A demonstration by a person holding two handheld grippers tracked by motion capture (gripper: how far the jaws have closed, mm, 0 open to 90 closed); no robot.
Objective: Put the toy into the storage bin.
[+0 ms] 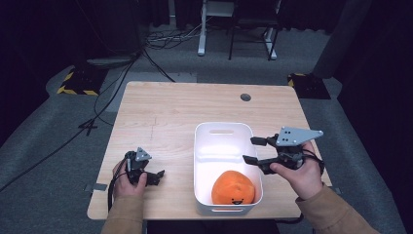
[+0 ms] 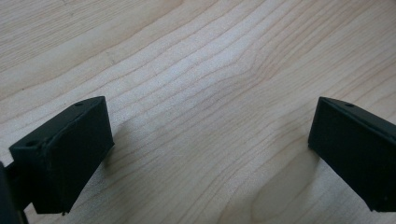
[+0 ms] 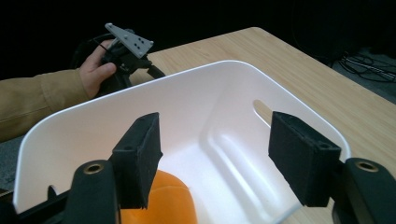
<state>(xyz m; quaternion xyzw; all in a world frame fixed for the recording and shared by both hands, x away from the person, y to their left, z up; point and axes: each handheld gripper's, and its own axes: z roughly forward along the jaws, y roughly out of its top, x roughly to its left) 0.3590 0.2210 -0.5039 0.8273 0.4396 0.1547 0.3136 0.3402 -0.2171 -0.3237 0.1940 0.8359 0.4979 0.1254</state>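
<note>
1. Orange plush [image 1: 233,187], a black smiley face on it and no readable writing, lies in the near end of the white bin [image 1: 200,146].
2. Right gripper [image 1: 253,150] hangs released over the bin's right rim.
3. Left gripper [image 1: 159,176], spread and empty, is low over the table [image 1: 170,107].

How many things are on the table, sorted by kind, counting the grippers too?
Bins: 1, white bin
Plush toys: 1, orange toy inside the bin
Grippers: 2, left gripper and right gripper, both open
Total: 4
</note>
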